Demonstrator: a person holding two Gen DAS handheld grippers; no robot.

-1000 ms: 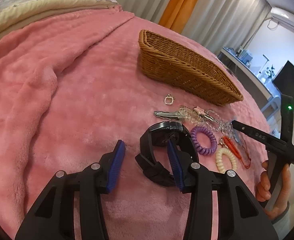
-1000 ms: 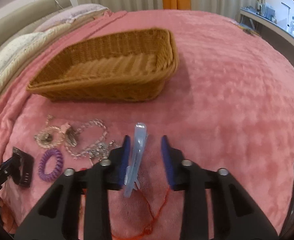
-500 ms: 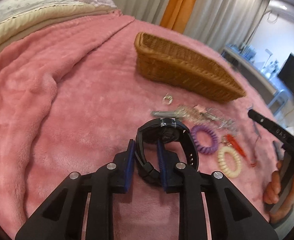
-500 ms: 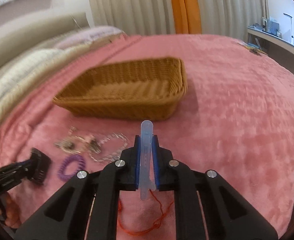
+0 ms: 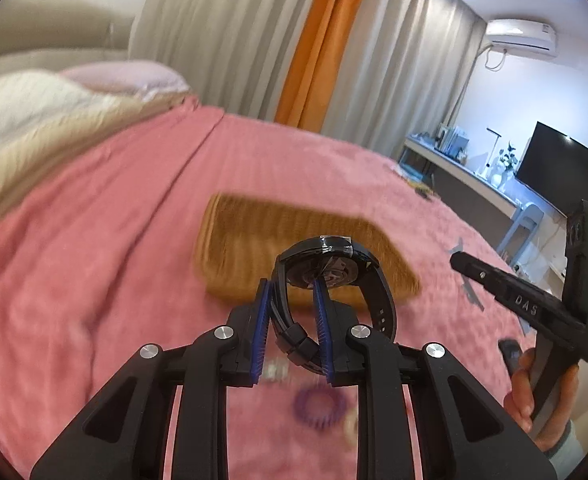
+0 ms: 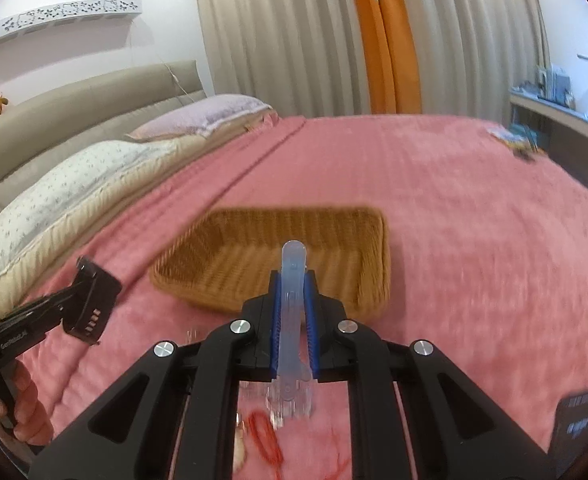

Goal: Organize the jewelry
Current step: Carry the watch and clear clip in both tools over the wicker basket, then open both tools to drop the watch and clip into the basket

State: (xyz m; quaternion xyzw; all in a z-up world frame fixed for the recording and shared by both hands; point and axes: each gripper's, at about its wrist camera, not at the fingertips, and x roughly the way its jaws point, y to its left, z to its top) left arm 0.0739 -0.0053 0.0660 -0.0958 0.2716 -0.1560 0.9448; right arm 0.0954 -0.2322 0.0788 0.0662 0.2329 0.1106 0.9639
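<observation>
Basket (image 5: 253,248) smears badly; blurred purple coil (image 5: 320,404), probably a hair-tie.

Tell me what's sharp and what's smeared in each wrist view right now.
Left wrist: black watch and left gripper sharp, wicker basket and purple coil motion-blurred. Right wrist: blue hair clip and right gripper sharp, basket and red cord smeared.

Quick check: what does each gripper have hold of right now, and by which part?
The left gripper clamps the black watch by its strap, near the buckle. The right gripper clamps the pale blue hair clip along its middle, tip pointing toward the wicker basket.
</observation>
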